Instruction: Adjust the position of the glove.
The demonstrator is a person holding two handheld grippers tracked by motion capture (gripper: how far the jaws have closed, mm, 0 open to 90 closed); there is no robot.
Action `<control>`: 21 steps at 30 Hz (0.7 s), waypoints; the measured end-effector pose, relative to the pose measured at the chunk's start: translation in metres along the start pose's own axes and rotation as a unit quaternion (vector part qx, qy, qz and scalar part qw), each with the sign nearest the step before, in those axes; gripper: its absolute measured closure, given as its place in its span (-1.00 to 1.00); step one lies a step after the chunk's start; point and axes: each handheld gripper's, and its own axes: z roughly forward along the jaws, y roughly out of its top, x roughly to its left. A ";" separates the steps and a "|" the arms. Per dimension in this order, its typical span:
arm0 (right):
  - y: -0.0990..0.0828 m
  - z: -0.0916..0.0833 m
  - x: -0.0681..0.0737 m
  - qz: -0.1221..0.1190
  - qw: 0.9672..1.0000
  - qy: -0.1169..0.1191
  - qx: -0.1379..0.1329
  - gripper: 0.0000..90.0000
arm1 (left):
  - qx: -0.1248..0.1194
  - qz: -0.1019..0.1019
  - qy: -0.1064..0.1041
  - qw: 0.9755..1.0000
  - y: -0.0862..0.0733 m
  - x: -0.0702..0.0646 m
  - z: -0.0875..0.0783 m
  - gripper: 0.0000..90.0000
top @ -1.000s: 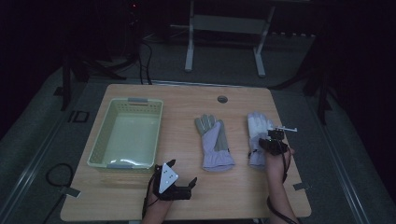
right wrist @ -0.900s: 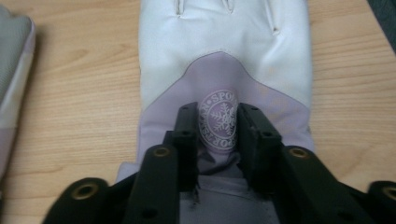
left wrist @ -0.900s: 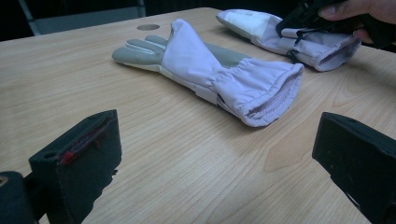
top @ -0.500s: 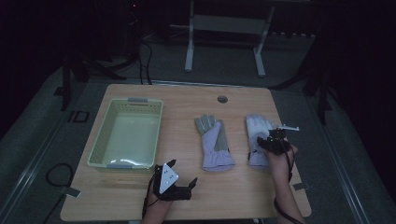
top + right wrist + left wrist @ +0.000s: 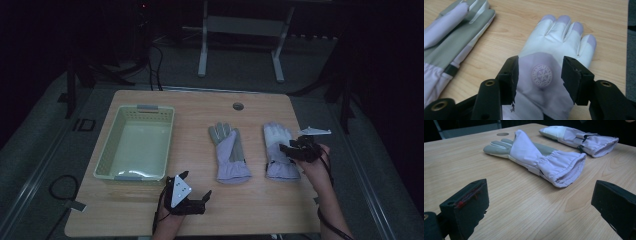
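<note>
Just above right glove [image 5: 554,57], right gripper [image 5: 540,75] half-open.

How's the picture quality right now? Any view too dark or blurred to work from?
High view: dim, room beyond the table nearly black, gloves soft but readable. Left gripper view: well lit, nearer glove sharp. Right gripper view: bright, round emblem on the white-fingered glove crisp, fingers slightly soft.

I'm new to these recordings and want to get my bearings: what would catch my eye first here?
Two pale lilac gloves lie flat, side by side, on the right half of the wooden table: the left glove grey palm up, the right glove showing a round embossed badge. The right gripper hangs just over that badge, its jaws having just opened, not pressing it. An empty pale green basket sits at the left, and the left gripper rests open near the front edge.
</note>
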 end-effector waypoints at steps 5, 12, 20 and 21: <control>-0.003 0.014 -0.004 0.016 1.000 -0.006 0.016 -0.02 | -0.001 0.002 0.001 1.000 0.000 0.000 0.000 -0.97; -0.022 0.040 -0.003 0.020 0.999 -0.016 0.042 0.19 | -0.003 0.000 0.000 1.000 0.000 0.000 0.000 -0.97; -0.026 0.040 0.000 0.036 0.999 -0.013 0.033 0.45 | -0.003 0.002 0.002 1.000 0.000 -0.001 -0.001 -0.97; -0.027 0.040 0.001 0.037 0.999 -0.015 0.033 0.45 | -0.003 0.002 0.002 1.000 0.000 -0.001 -0.001 -0.97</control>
